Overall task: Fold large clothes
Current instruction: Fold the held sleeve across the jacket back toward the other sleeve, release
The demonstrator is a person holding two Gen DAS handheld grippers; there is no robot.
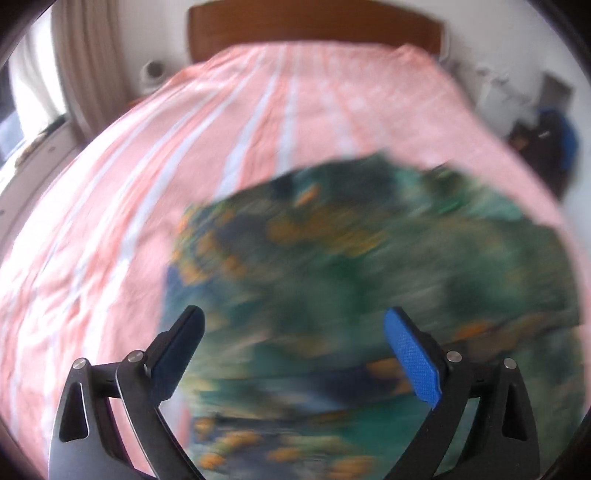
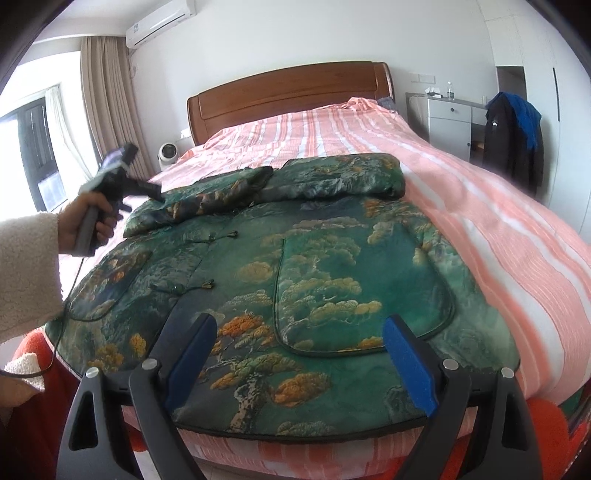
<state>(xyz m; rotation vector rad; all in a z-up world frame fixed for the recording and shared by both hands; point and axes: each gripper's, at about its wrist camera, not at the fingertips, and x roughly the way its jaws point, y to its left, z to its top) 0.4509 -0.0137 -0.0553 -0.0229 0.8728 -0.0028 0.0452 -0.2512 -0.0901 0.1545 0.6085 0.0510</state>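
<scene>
Green cloth with orange trees, a big jacket [image 2: 295,266], lies flat on the pink striped bed [image 2: 480,229]. One sleeve [image 2: 229,188] is folded across its top. The left hand-held gripper [image 1: 293,354] and right hand-held gripper [image 2: 299,365] are both spread wide, pinching nothing.

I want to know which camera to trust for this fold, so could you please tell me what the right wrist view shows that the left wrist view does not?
Only the right wrist view shows the person's left hand holding the left gripper above the folded-over sleeve, plus the air conditioner and a sharp view of the pocket. Only the left wrist view shows the left gripper's open jaws close up, nothing between them, with the green jacket blurred. Both show the jacket on the pink striped bedspread, the wooden headboard and open jaws.
</scene>
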